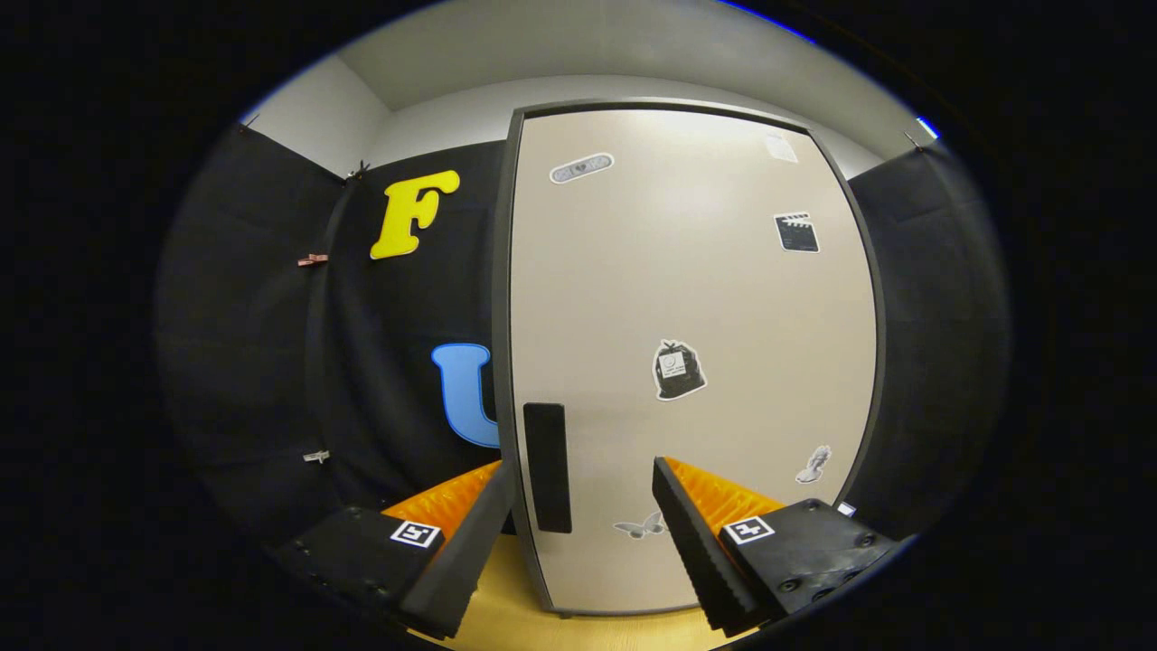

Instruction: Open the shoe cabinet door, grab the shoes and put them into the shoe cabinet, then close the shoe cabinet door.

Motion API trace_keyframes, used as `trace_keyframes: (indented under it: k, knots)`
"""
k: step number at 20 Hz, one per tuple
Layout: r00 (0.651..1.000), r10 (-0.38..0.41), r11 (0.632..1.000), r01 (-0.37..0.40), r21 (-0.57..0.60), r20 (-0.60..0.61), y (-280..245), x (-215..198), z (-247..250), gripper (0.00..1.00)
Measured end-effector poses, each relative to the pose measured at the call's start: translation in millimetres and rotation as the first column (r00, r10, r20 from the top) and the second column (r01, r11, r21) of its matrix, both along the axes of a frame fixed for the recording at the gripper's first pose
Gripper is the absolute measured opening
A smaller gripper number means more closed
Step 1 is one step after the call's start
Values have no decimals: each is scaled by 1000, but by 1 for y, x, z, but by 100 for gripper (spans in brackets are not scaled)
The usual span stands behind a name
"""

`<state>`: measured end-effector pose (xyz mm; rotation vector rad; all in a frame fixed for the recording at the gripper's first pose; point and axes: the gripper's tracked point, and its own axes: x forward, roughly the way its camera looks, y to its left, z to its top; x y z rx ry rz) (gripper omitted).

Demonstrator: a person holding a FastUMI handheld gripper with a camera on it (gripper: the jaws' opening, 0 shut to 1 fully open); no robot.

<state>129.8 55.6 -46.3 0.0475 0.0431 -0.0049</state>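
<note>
With the tongs (578, 542) spread apart and empty, the closed, stiff beige panel cabinet door (696, 362) stands just ahead; grip its black vertical handle (548, 466) near the left edge.

We hold our claw (583, 493) level and pointing straight ahead, its two fingers (470, 542) spread wide apart with nothing gripped between them. Each finger slants inward from its base toward its tip, and each base block carries a small square marker on top.
</note>
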Motion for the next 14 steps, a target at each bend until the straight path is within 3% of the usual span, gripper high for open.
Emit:
trace_keyframes:
  k: [9,10,14]
  knots:
    - [997,-77,997,77,-2,-13,18,53,-24,97]
    - [996,-83,997,84,1,-13,18,57,-26,89]
    - [994,-108,994,108,-7,-22,18,68,-33,84]
